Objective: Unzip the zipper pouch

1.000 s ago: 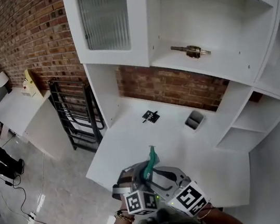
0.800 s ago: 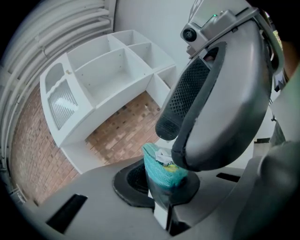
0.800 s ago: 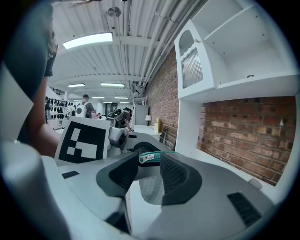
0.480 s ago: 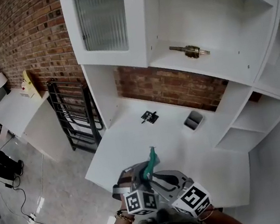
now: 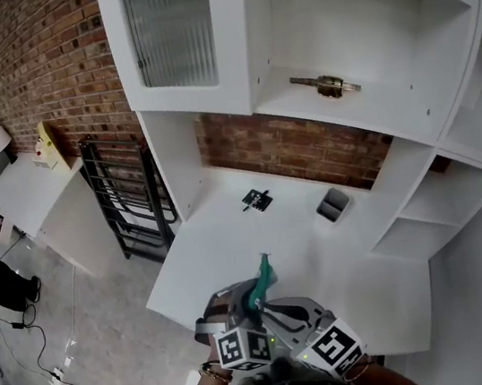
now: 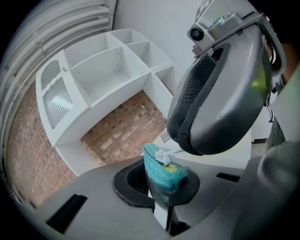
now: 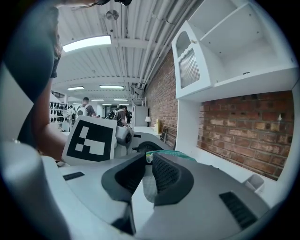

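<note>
Zipper pouch [image 6: 161, 177] pinched upright in near-level left gripper [image 6: 161, 202].

The head view looks from high up, steeply down on the white desk [image 5: 229, 234] and its shelf unit [image 5: 362, 41]. The left gripper [image 5: 240, 303] and right gripper [image 5: 275, 307] sit close under it at the bottom edge. The left gripper view sits just behind its jaws, rolled sideways, facing the shelf unit and brick wall [image 5: 297, 146]. The right gripper view looks along the desk toward that wall. All three share the zipper pouch [image 5: 260, 279]; both gripper views catch its zipper pull [image 6: 164, 154].
</note>
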